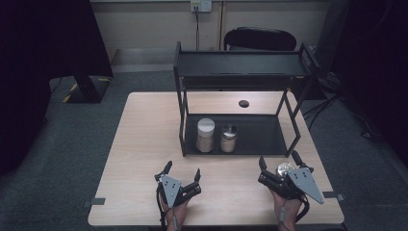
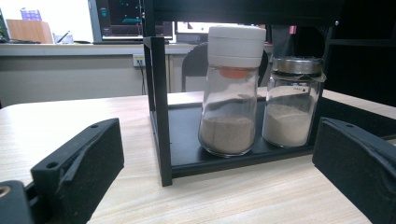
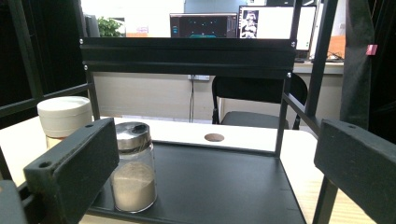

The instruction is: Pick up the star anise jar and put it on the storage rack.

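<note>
A black two-tier rack [image 1: 184,120] stands at the back middle of the light wooden table [image 1: 144,144]. On its bottom shelf [image 3: 210,186] two glass jars of pale powder stand side by side: a taller white-lidded jar [image 1: 205,134] [image 2: 231,93] on the left and a shorter metal-lidded jar [image 1: 228,138] [image 2: 292,105] [image 3: 133,172]. My left gripper [image 1: 183,169] is open near the table's front, in front of the rack's left post, with nothing between its fingers [image 2: 79,168]. My right gripper [image 1: 278,159] is open at the front right, facing the shelf's bare right half. Its left finger [image 3: 70,177] partly hides the white-lidded jar [image 3: 63,116].
A small dark round disc [image 1: 244,103] [image 3: 214,137] lies on the table behind the rack. The rack's top shelf [image 1: 240,67] is bare. A black chair [image 1: 260,38] stands beyond the table. Dark equipment with a foot plate [image 1: 86,86] stands on the floor at the left.
</note>
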Available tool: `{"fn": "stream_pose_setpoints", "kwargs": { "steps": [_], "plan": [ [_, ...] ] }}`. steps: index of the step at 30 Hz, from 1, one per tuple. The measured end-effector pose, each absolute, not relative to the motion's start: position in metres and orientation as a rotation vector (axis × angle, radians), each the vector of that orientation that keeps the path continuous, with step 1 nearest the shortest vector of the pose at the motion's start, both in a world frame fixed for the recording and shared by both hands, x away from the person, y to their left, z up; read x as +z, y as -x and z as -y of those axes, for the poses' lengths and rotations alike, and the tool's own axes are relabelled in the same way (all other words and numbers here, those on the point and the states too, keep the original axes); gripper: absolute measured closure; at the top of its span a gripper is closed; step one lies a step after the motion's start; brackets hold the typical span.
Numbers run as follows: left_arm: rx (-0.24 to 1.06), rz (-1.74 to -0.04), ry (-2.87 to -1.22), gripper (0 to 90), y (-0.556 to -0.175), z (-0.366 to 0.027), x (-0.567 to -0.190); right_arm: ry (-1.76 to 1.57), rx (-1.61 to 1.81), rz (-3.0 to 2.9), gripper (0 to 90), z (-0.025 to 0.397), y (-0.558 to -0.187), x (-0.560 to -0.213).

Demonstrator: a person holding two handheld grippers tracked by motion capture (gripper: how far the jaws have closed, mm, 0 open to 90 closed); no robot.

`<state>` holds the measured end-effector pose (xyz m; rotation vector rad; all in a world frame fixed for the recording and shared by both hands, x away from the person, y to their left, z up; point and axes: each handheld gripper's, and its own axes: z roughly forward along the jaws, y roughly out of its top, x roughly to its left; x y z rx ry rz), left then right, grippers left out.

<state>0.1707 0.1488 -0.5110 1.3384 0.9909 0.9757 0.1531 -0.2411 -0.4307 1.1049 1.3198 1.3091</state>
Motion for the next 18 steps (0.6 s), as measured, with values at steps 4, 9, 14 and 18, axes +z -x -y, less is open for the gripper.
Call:
{"fn": "stream_pose_setpoints", "kwargs": {
  "steps": [4,9,14,18],
  "plan": [
    [0.976,-0.991,-1.339,1.6,-0.1707,-0.1487,-0.5109,-1.119,1.304,-1.293,0.0,0.2431,-0.1516,-0.4336],
    [0.977,-0.991,-1.338,1.6,-0.1705,-0.1487,-0.511,-1.14,1.303,-1.271,0.0,0.2464,-0.1523,-0.435],
    [0.978,-0.991,-1.337,1.7,-0.1703,-0.1486,-0.5112,-1.148,1.286,-1.277,0.0,0.2476,-0.1511,-0.4366],
    [0.979,-0.991,-1.336,1.7,-0.1702,-0.1486,-0.5114,-1.152,1.275,-1.27,0.3,0.2481,-0.1496,-0.4405]
  ]
}}
